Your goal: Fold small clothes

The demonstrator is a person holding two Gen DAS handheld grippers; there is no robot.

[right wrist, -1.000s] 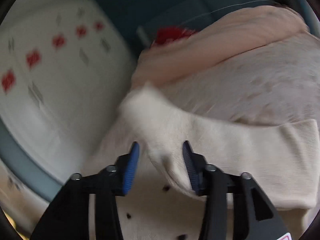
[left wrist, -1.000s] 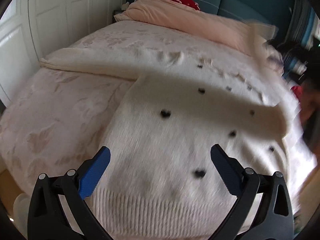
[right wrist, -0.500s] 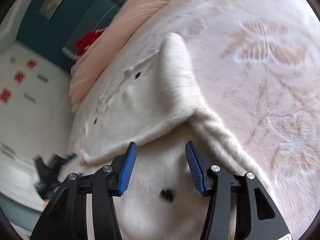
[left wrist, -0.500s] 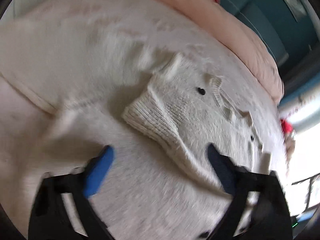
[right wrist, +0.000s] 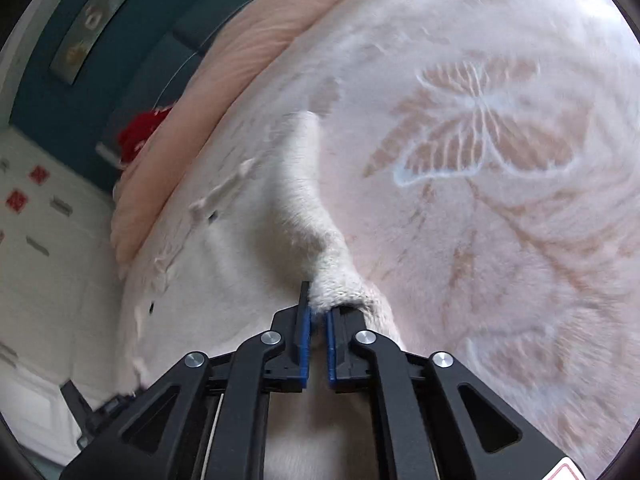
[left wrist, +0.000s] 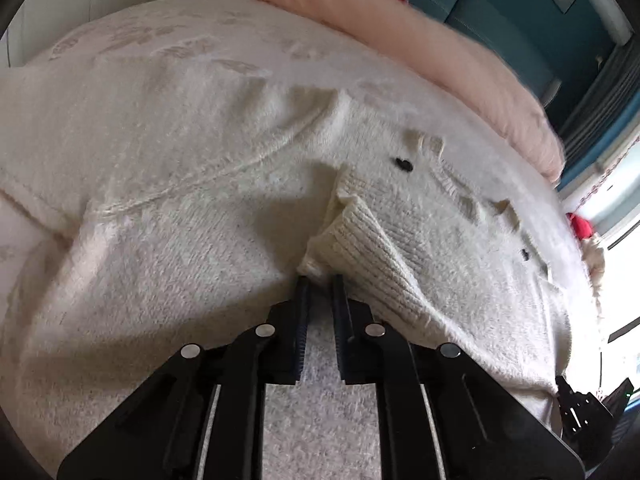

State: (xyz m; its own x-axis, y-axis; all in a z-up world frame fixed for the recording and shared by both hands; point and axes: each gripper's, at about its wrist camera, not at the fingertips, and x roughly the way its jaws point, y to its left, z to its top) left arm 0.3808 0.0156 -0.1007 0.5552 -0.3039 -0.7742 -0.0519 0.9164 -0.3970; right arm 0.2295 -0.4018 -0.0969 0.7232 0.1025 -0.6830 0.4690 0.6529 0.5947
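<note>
While the cream knitted sweater [left wrist: 248,248] lies spread across the bed [right wrist: 500,240], front up with its small dark buttons showing, both tools have closed on parts of it, which looks like the start of a fold rather than a lift. The left gripper [left wrist: 319,280] has its jaws drawn nearly together on the corner of a ribbed cuff [left wrist: 352,236], the sleeve end lying doubled over the body of the garment; gripping at that corner probably gives a firm knit edge that will not stretch or slip the way the fluffier body would. The right gripper [right wrist: 317,304] is clenched on a bunched piece of the same sweater at its side nearest the butterfly-patterned bedspread [right wrist: 488,148], and a ridge of fabric [right wrist: 304,208] rises from the jaws away toward the far edge of the bed, which suggests the cloth is being pulled taut along that line. Holding two points at once should let the person carry a panel over without it sagging in the middle. A pink duvet [left wrist: 420,40] is heaped along the head of the bed, well apart from the sweater, so it should not get in the way. The fold is not yet made; I would judge the task to be in its early part, with the sleeves being brought in first
</note>
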